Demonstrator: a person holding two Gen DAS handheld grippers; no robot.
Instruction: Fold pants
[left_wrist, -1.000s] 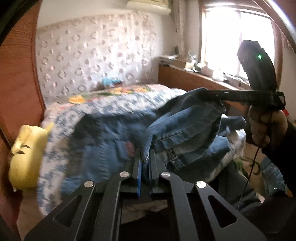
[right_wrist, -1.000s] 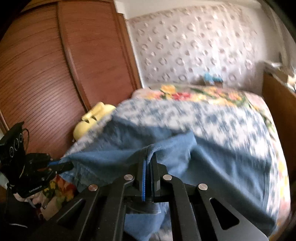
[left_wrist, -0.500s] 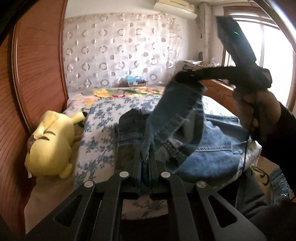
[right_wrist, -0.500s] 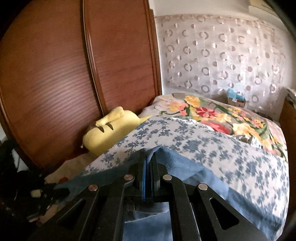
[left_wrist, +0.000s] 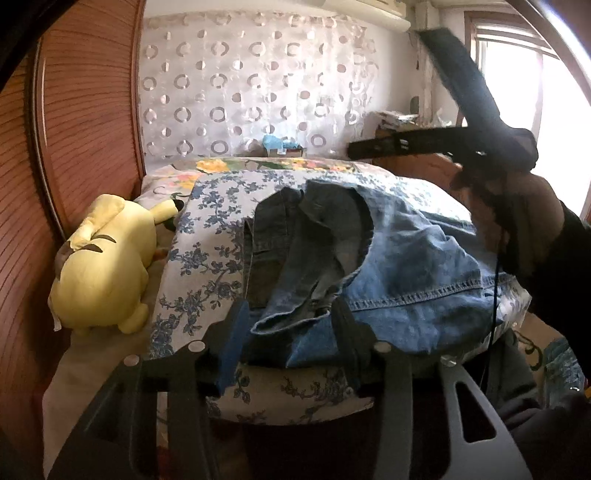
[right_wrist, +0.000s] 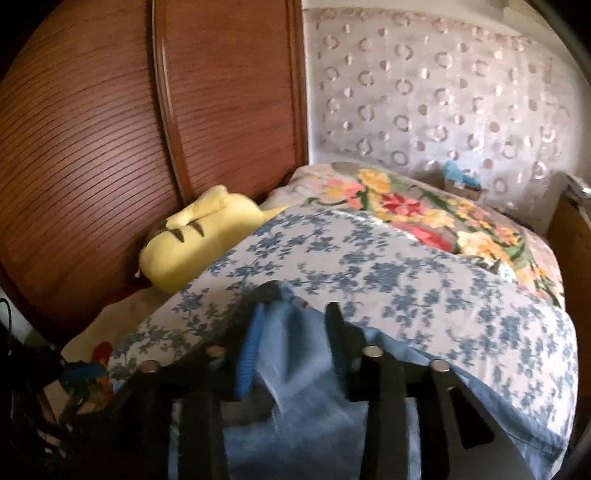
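Observation:
The blue jeans (left_wrist: 406, 266) lie doubled over on the flowered bed cover (left_wrist: 207, 258). A darker leg is folded across the lighter seat. My left gripper (left_wrist: 290, 310) is low at the near edge and its jaws are opening. The frayed hem lies loose between them, and the pads do not press on it. A hand (left_wrist: 517, 206) holds my right gripper (left_wrist: 356, 149) above the far side of the jeans. In the right wrist view the right gripper (right_wrist: 299, 301) is opening too, with slack denim (right_wrist: 295, 369) between its fingers.
A yellow plush toy (left_wrist: 107, 266) lies between the bed's left side and the brown slatted wardrobe doors (left_wrist: 74, 129). A bright flowered pillow (right_wrist: 424, 218) sits at the head by the patterned wall. A wooden ledge and a window (left_wrist: 554, 110) are at the right.
Both grippers were shut on the jeans' edge and carried it across the bed. Now both sets of jaws have parted and the denim has dropped flat, folded over itself.

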